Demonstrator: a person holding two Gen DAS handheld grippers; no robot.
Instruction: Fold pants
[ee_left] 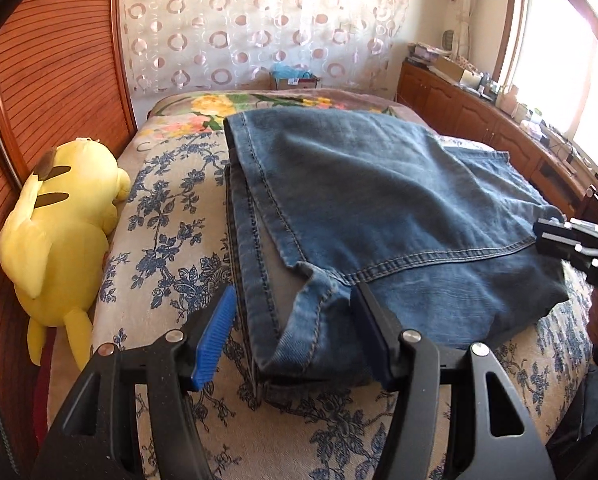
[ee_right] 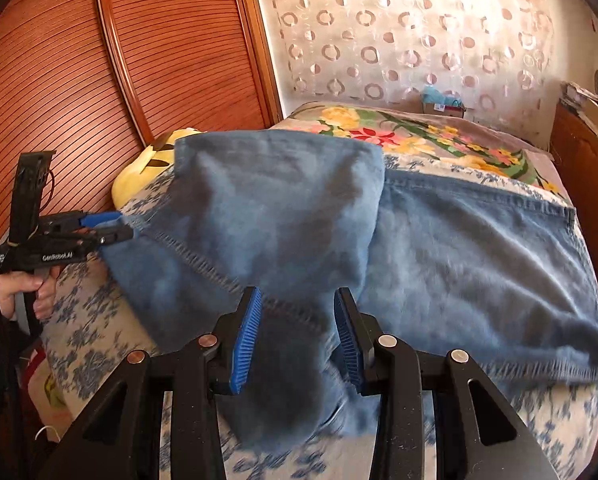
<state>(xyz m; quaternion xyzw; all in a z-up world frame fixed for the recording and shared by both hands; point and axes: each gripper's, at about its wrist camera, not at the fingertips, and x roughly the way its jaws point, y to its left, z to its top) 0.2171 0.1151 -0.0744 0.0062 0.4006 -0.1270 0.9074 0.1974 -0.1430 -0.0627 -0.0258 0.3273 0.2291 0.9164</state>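
Observation:
Blue denim pants (ee_left: 379,200) lie folded over on the bed, with one stitched edge running from one gripper to the other. My left gripper (ee_left: 293,300) is closed on a thick bunch of that edge at the near left, and denim fills the space between its blue pads. In the right wrist view the left gripper (ee_right: 115,226) sits at the pants' (ee_right: 279,208) left corner, held by a hand (ee_right: 27,292). My right gripper (ee_right: 297,296) is shut on a gathered bunch of denim and holds it lifted above the lower layer. The right gripper (ee_left: 543,228) shows at the cloth's right edge.
The bed has a blue-flowered sheet (ee_left: 171,208) and a bright floral blanket (ee_right: 419,132) at the far end. A yellow plush toy (ee_left: 59,220) lies along the left side against a slatted wooden panel (ee_left: 59,60). A cluttered wooden cabinet (ee_left: 479,112) runs under the window on the right.

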